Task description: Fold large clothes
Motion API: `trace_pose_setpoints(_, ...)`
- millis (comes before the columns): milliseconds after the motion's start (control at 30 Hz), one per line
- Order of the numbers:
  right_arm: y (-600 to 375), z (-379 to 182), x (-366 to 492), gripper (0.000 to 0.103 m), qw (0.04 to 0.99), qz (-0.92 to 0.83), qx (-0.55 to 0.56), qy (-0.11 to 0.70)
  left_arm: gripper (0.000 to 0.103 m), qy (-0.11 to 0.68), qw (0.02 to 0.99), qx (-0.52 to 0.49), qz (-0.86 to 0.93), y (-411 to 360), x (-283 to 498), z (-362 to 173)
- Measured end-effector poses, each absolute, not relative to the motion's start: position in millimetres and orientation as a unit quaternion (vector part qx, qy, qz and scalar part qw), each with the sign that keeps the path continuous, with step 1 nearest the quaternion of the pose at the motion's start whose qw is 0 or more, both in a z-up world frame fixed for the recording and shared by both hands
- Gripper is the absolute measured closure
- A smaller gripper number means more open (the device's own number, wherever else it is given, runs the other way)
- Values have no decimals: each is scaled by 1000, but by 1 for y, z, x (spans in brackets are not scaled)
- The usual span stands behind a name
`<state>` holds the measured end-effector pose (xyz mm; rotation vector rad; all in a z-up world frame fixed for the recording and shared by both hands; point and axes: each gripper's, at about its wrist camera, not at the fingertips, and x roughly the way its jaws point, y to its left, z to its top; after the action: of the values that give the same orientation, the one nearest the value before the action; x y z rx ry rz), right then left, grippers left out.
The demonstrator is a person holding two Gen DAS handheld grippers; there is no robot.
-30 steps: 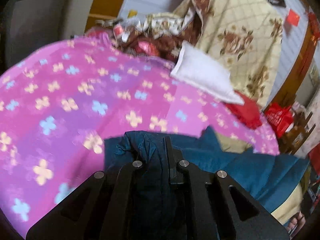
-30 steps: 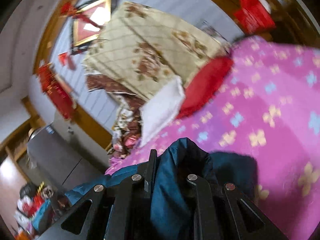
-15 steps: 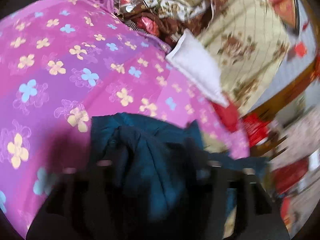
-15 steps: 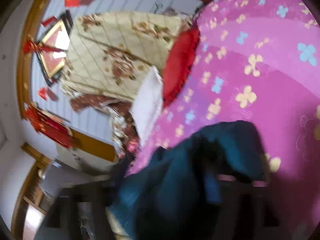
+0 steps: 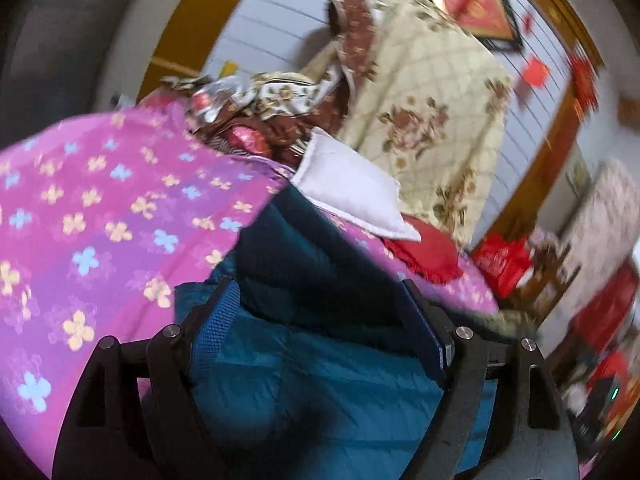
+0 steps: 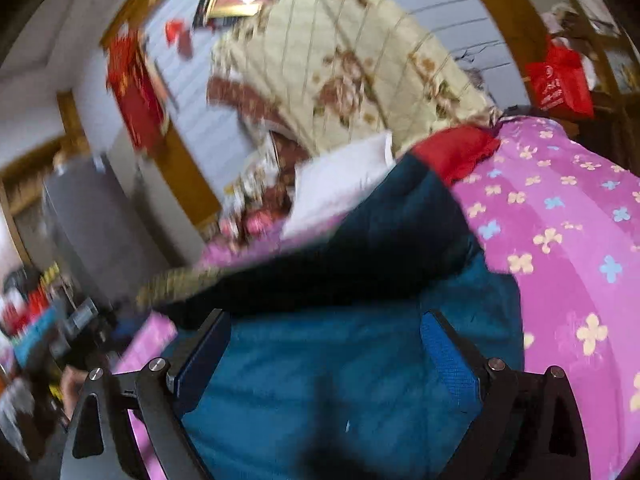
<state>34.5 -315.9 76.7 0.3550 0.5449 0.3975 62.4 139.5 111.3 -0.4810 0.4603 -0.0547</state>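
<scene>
A large teal quilted garment (image 5: 320, 368) lies on a pink flowered bedspread (image 5: 100, 208). It also shows in the right wrist view (image 6: 332, 372). My left gripper (image 5: 320, 312) is open, its blue-padded fingers (image 5: 218, 320) spread wide just above the cloth. My right gripper (image 6: 326, 332) is open too, its fingers (image 6: 444, 352) spread over the same garment. A darker fold of the garment (image 6: 400, 240) runs toward the pillows. Neither gripper holds anything.
A white pillow (image 5: 352, 192), a red cushion (image 5: 424, 252) and a cream floral quilt (image 5: 432, 120) lie at the bed's head. Crumpled brown bedding (image 5: 272, 120) is piled at the far corner. Red bags (image 5: 504, 264) and furniture stand beside the bed.
Both grippers were shut on bunched teal cloth; now both are open and the garment lies spread below them. Both views have swung and are blurred.
</scene>
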Motion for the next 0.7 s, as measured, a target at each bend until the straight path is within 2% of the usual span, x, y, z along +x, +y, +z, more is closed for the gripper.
trace_pose_setpoints(300, -295, 84, 101, 8, 916, 140, 151, 343, 22, 329, 919, -216, 12, 124, 114, 77)
trace_pose_setpoints(400, -301, 75, 143, 8, 891, 136, 164, 401, 22, 363, 908, -198, 60, 128, 124, 56)
trace_pose_setpoints(533, -307, 28, 189, 8, 844, 128, 145, 500, 22, 392, 895, -198, 81, 132, 131, 35)
trace_pose_setpoints(700, -311, 32, 186, 9, 858, 81, 107, 495, 22, 392, 903, -152, 91, 116, 127, 36)
